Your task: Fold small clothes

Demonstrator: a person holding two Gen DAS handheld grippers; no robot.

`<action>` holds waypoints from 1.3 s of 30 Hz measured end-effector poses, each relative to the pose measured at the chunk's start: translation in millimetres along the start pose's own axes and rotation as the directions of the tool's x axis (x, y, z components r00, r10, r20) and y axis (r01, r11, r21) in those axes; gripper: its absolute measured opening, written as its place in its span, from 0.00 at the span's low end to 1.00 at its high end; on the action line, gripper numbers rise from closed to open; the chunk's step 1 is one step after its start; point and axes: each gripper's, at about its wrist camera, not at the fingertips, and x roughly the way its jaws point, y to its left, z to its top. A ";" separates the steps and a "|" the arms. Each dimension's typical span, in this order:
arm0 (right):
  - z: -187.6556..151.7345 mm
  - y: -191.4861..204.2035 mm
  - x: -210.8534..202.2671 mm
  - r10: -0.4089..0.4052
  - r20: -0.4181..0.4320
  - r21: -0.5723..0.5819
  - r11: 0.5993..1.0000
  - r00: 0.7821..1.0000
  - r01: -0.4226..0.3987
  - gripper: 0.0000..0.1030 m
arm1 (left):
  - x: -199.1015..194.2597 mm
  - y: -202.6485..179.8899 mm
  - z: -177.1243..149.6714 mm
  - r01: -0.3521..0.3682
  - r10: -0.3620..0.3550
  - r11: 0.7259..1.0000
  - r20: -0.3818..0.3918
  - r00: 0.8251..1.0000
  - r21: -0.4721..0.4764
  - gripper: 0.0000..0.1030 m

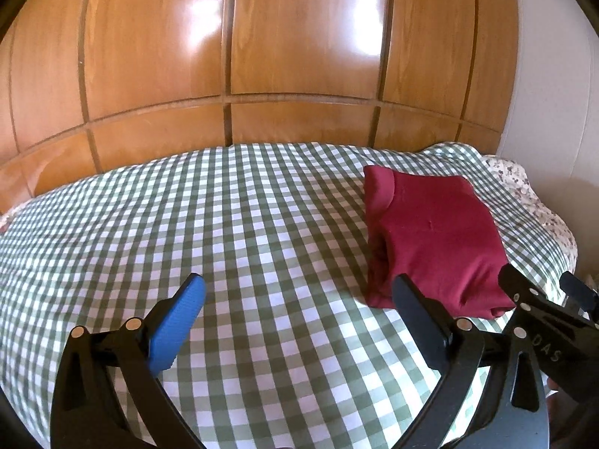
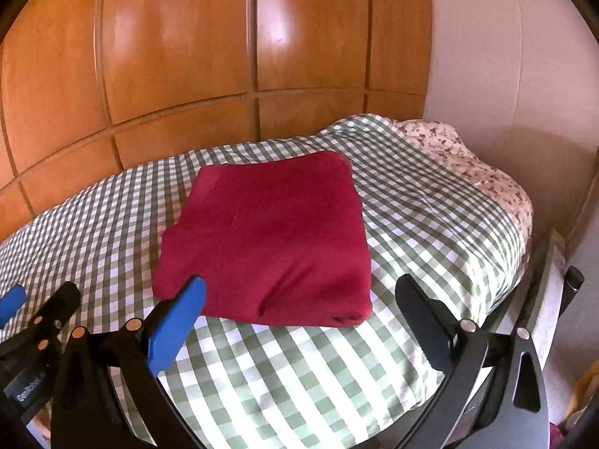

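Observation:
A dark red garment lies folded into a thick rectangle on the green-and-white checked bedcover. In the right wrist view the red garment sits straight ahead on the checked bedcover. My left gripper hovers open over bare cover, left of the garment, nothing between its fingers. My right gripper is open too, just short of the garment's near edge and apart from it. The right gripper shows at the right edge of the left wrist view, and part of the left gripper shows at the lower left of the right wrist view.
A glossy wooden panelled wall rises behind the bed. A floral sheet shows at the bed's far right corner, next to a white wall. The bed's right edge drops off near a dark frame.

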 end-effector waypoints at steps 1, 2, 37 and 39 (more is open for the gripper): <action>-0.9 -0.3 -1.3 -0.005 0.005 0.000 1.000 1.000 0.005 0.98 | -1.8 0.5 -0.2 0.001 -0.001 1.000 0.004 1.000 -0.002 0.96; -1.8 -1.0 -2.4 -0.010 0.011 0.001 1.000 1.000 0.010 0.98 | -3.1 0.7 -0.4 0.002 -0.002 1.000 0.004 1.000 -0.003 0.96; -10.9 -15.2 0.7 -0.004 0.000 0.043 0.999 1.000 0.004 0.98 | -9.6 -3.1 -8.6 -0.052 0.052 0.999 -0.003 0.999 0.016 0.96; -11.1 -14.5 1.1 -0.004 -0.001 0.040 0.999 1.000 0.004 0.98 | -9.9 -2.7 -8.8 -0.053 0.053 0.998 -0.003 0.999 0.015 0.96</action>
